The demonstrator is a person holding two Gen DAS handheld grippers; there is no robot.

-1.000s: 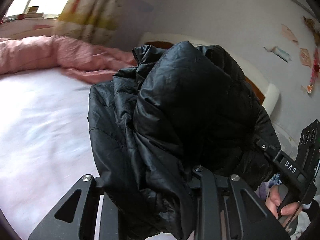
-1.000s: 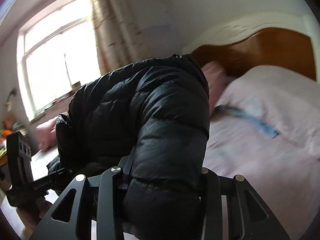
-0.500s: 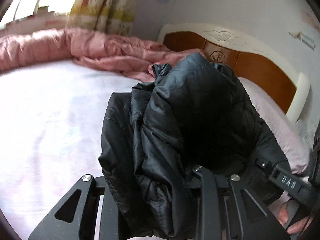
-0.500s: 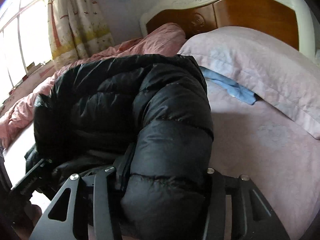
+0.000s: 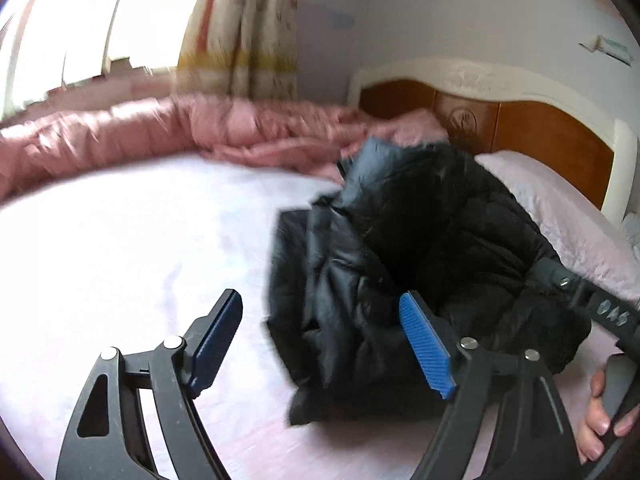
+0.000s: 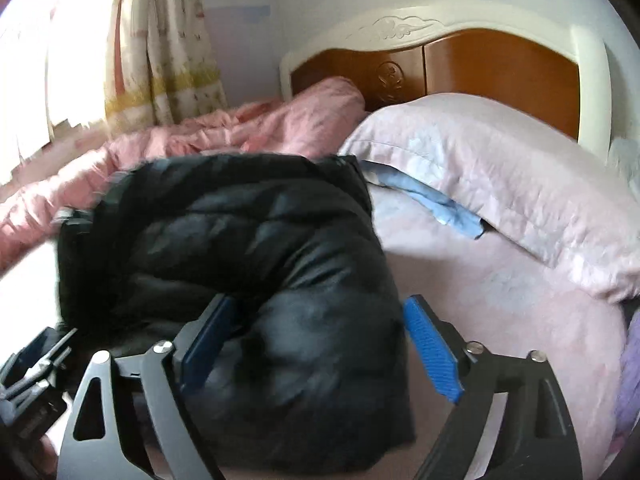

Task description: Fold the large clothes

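Note:
A folded black puffer jacket (image 5: 404, 264) lies in a bundle on the pale pink bed sheet (image 5: 120, 264). My left gripper (image 5: 320, 340) is open with blue pads; the jacket's left edge sits just inside its right finger. In the right wrist view the jacket (image 6: 248, 264) lies between the spread fingers of my right gripper (image 6: 316, 344), which is open; its blue pads stand apart from the fabric's right side. The right gripper's body also shows in the left wrist view (image 5: 592, 304), behind the jacket.
A rumpled pink quilt (image 5: 168, 128) runs along the far side of the bed. A pale pillow (image 6: 500, 184) with a blue cloth (image 6: 436, 204) under it lies against the wooden headboard (image 6: 496, 68). A curtain (image 6: 168, 44) and bright window stand at the back left.
Both grippers were shut on the jacket and carried it above the bed; now the jacket rests on the sheet near the pillow and both grippers have opened and let it go.

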